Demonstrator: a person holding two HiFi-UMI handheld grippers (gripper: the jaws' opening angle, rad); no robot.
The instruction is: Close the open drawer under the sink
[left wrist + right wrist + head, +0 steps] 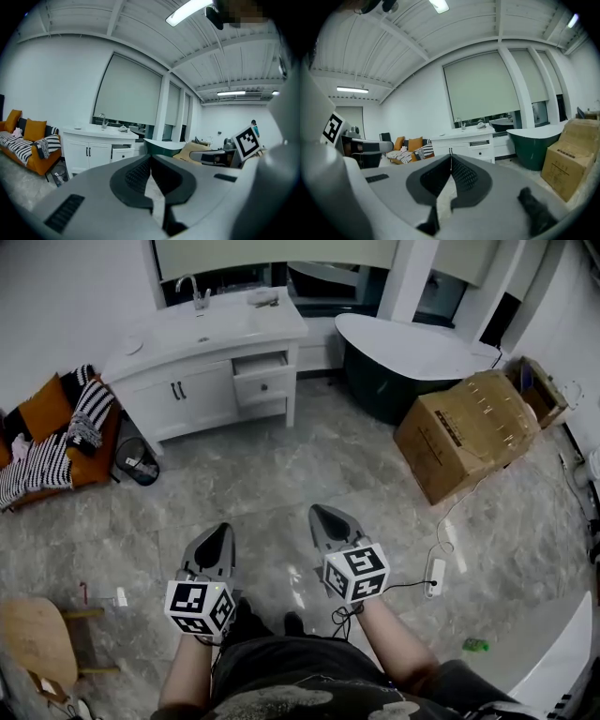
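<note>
A white sink cabinet stands against the far wall, with a basin and tap on top. Its upper right drawer is pulled out a little; the drawer also shows in both gripper views. My left gripper and right gripper hover side by side over the grey floor, far short of the cabinet, pointing toward it. Both are shut with nothing between the jaws. The tips of the left gripper and of the right gripper meet.
An orange sofa with striped cushions sits left of the cabinet, a small bin beside it. A dark green bathtub and a cardboard box stand to the right. A wooden stool is near left; a power strip lies right.
</note>
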